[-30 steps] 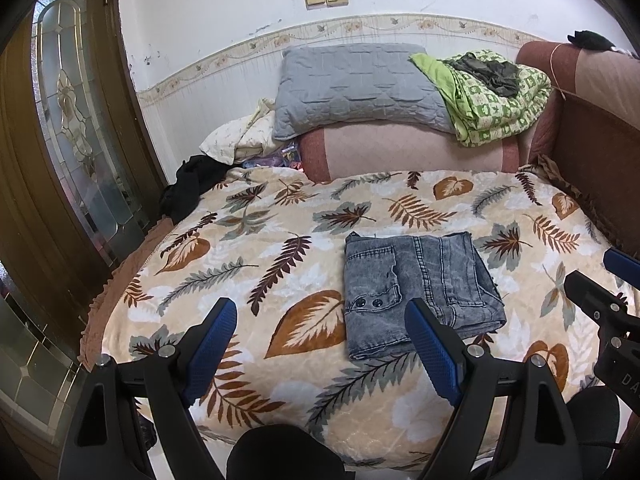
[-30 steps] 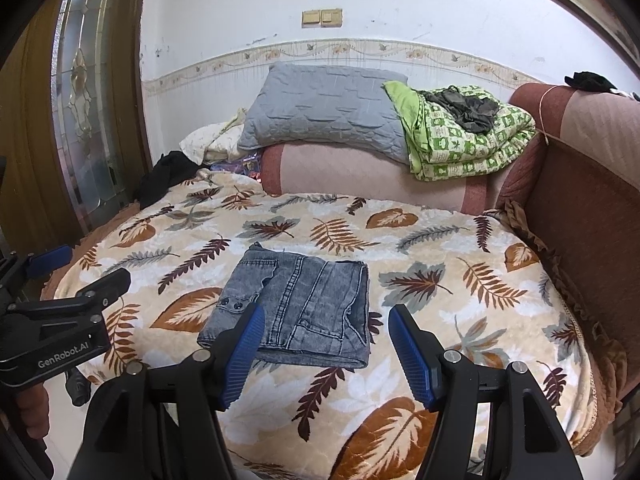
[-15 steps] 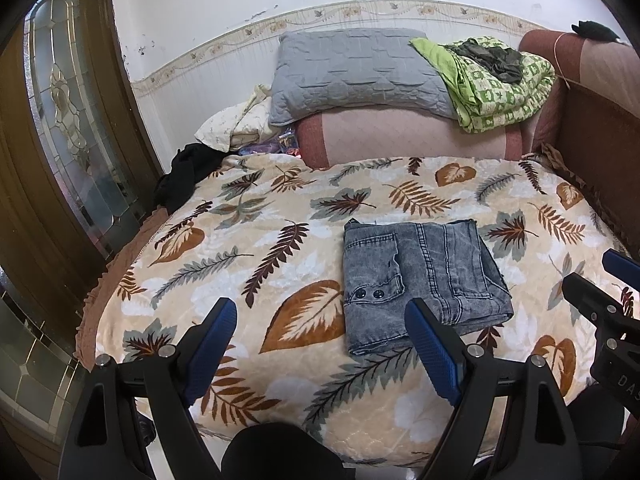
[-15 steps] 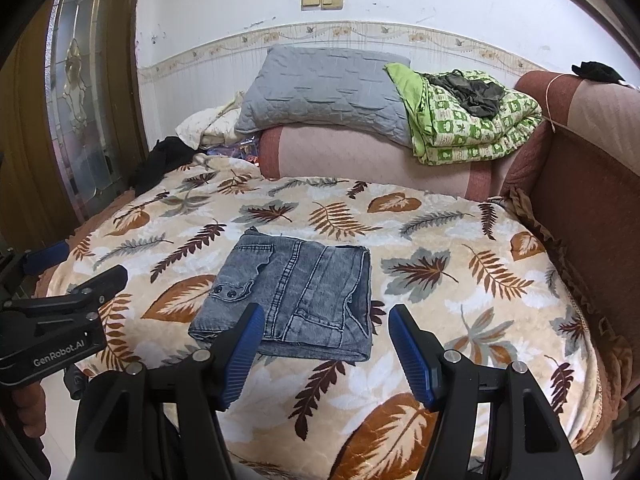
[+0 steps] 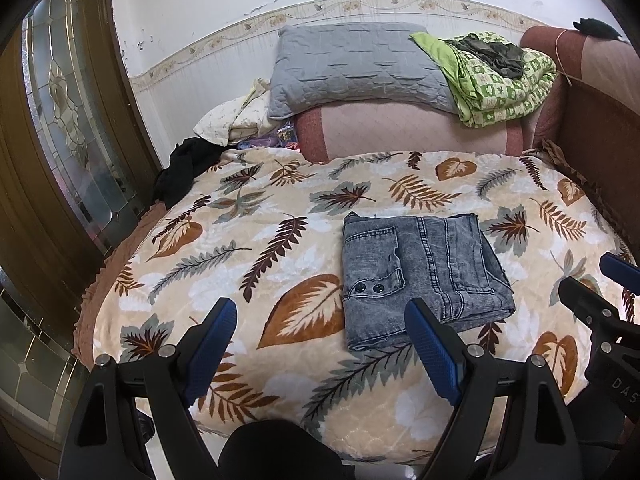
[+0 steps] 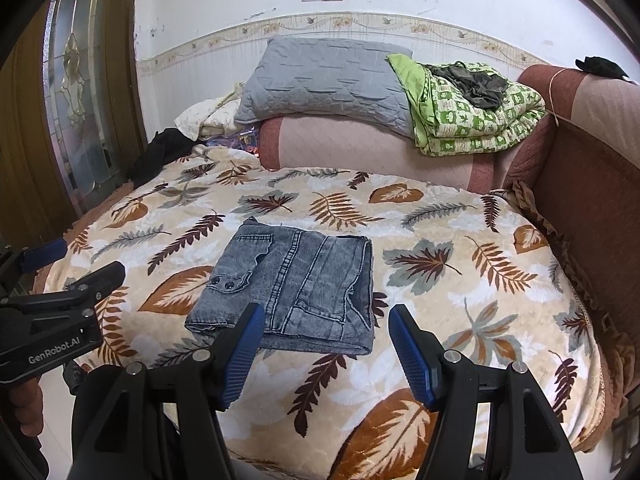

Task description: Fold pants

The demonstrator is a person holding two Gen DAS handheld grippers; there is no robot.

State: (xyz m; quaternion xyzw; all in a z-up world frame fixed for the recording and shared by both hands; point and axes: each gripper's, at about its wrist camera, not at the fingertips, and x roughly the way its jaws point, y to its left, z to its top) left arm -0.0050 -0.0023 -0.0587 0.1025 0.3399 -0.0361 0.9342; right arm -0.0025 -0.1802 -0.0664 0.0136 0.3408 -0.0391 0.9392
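Note:
Grey denim pants (image 5: 420,272) lie folded into a compact rectangle on the leaf-patterned blanket (image 5: 280,248); they also show in the right wrist view (image 6: 292,288). My left gripper (image 5: 320,320) is open and empty, held back over the bed's near edge, to the left of the pants. My right gripper (image 6: 326,326) is open and empty, just short of the pants' near edge. Each gripper shows at the side of the other's view, the right one (image 5: 600,300) and the left one (image 6: 60,280).
A grey pillow (image 5: 352,68) and a green patterned quilt (image 5: 500,80) sit on a pink bolster (image 5: 400,128) at the bed's head. A brown sofa arm (image 6: 580,184) borders the right side. A glass-panelled door (image 5: 68,120) stands left. Dark clothing (image 5: 180,168) lies at the far left corner.
Both grippers have tilted slightly downward and the pants sit a little lower and larger in view. The pants have not moved. Both grippers stay open.

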